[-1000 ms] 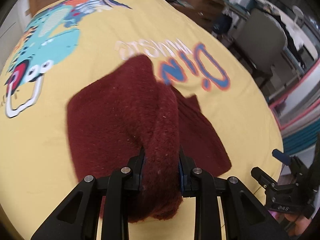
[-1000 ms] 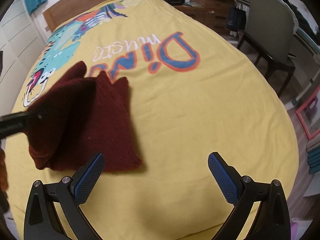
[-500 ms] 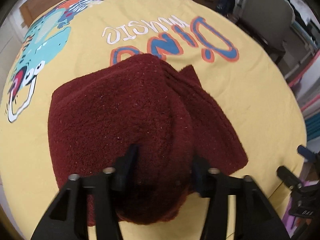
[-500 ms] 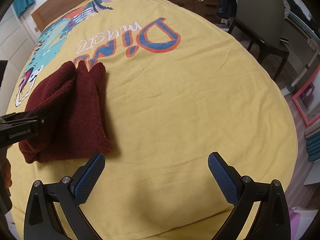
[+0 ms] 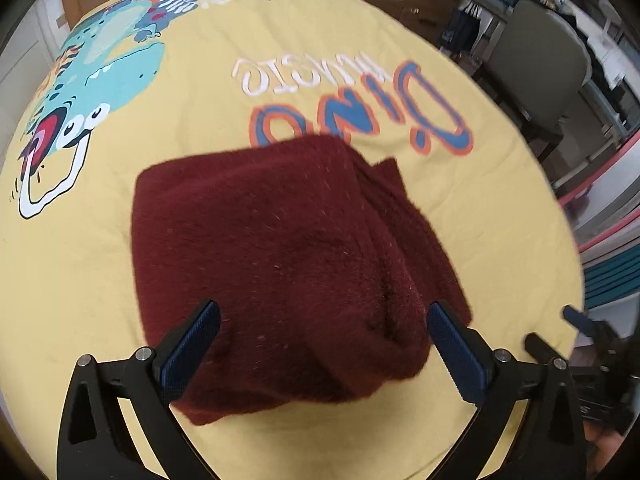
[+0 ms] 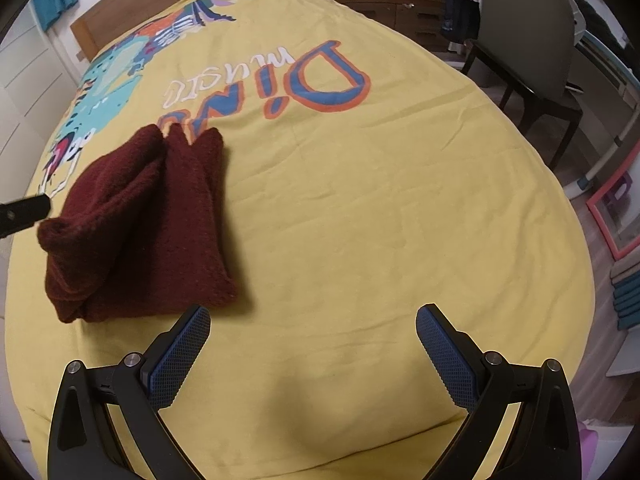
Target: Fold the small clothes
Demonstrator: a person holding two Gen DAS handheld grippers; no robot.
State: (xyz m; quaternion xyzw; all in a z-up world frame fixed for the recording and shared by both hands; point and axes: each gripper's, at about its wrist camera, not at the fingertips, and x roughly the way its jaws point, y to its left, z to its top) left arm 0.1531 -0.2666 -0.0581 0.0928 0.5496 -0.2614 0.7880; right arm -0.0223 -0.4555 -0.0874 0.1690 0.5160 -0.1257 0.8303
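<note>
A dark red fleece garment lies folded in a thick bundle on the yellow bedspread. My left gripper hovers over its near edge with jaws opening wide; the cloth lies between the blue pads but they do not press on it. In the right wrist view the same garment sits at the left, with a tip of the left gripper beside it. My right gripper stands open over bare bedspread, to the right of the garment, holding nothing.
The bedspread carries a dinosaur print and "Dino music" lettering. A grey chair and wooden drawers stand beyond the bed's right side. A pink-framed object and stacked teal cloths lie on the floor at right.
My left gripper has let go of the red garment and spread wide; the lifted fold has dropped onto the bundle, which now lies flatter. The right gripper stays open in place.
</note>
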